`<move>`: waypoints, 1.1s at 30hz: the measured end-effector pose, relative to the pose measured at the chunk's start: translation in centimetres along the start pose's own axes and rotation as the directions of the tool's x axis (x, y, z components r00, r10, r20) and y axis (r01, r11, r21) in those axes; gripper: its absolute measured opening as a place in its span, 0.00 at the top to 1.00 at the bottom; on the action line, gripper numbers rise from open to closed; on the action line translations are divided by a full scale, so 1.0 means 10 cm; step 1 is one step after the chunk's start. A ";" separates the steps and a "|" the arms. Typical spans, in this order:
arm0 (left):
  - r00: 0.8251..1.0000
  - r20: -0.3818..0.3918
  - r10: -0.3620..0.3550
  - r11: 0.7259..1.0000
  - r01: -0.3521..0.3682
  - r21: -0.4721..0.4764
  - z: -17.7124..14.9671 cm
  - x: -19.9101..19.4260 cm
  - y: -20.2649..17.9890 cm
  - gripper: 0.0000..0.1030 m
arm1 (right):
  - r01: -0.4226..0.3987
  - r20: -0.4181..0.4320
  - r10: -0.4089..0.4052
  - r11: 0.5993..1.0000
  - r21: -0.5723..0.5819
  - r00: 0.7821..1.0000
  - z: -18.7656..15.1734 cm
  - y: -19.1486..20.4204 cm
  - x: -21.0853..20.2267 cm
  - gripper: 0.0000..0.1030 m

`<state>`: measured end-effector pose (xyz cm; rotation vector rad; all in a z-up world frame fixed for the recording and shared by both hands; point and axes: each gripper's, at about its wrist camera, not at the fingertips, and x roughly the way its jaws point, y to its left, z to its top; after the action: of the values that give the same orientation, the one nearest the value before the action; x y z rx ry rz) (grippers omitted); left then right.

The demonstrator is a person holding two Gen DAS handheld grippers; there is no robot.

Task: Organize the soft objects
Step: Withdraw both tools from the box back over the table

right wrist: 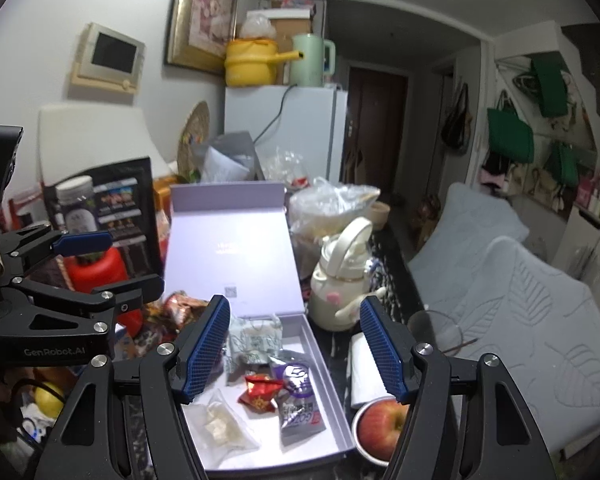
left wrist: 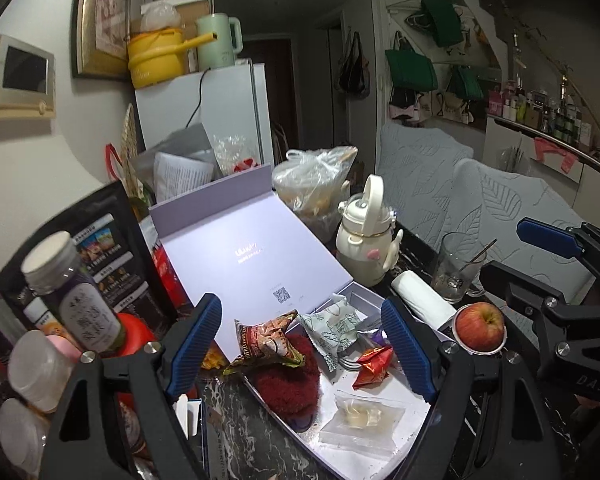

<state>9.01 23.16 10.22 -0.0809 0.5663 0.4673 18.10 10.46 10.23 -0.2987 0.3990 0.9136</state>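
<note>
Both hand-held grippers, left and right, hover released above the open lavender cardboard box. The dark-red fluffy knit piece straddles its 9 o'clock rim; a careless pinch could drag the crinkly snack packet onto the worktop.

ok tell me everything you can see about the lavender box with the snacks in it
The lavender box is a shallow rectangular gift box, apparently rigid card, lying flat on the dark marbled table. Its hinged lid stands open, leaning back, with faint print and a QR code inside. Its tray holds small snack packets. An apple sits beside its right edge.
</note>
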 end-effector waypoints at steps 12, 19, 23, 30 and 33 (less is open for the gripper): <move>0.995 0.084 -0.046 0.999 0.044 0.027 -0.25 -0.79 -0.21 0.20 | 0.035 0.062 -0.037 0.999 0.038 0.997 -0.21 0.09 -0.83 0.21; 0.991 0.111 -0.068 0.998 0.065 0.028 -0.45 -1.10 -0.32 0.01 | 0.059 0.075 -0.063 0.997 0.052 0.995 -0.37 0.16 -1.17 0.17; 0.991 0.123 -0.058 0.998 0.053 0.044 -0.55 -1.22 -0.38 0.01 | 0.080 0.066 -0.085 0.994 0.073 0.994 -0.51 0.18 -1.31 0.17; 0.992 0.116 -0.048 0.998 0.043 0.041 -0.73 -1.32 -0.42 0.01 | 0.103 0.037 -0.106 0.991 0.085 0.994 -0.72 0.20 -1.45 0.17; 0.994 0.100 -0.050 0.998 0.046 0.040 -0.81 -1.31 -0.43 0.01 | 0.125 0.029 -0.128 0.988 0.092 0.991 -0.82 0.21 -1.49 0.17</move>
<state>-2.85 12.38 10.13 -0.0349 0.4729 0.4119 6.58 -2.15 9.57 -0.2228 0.3841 0.7731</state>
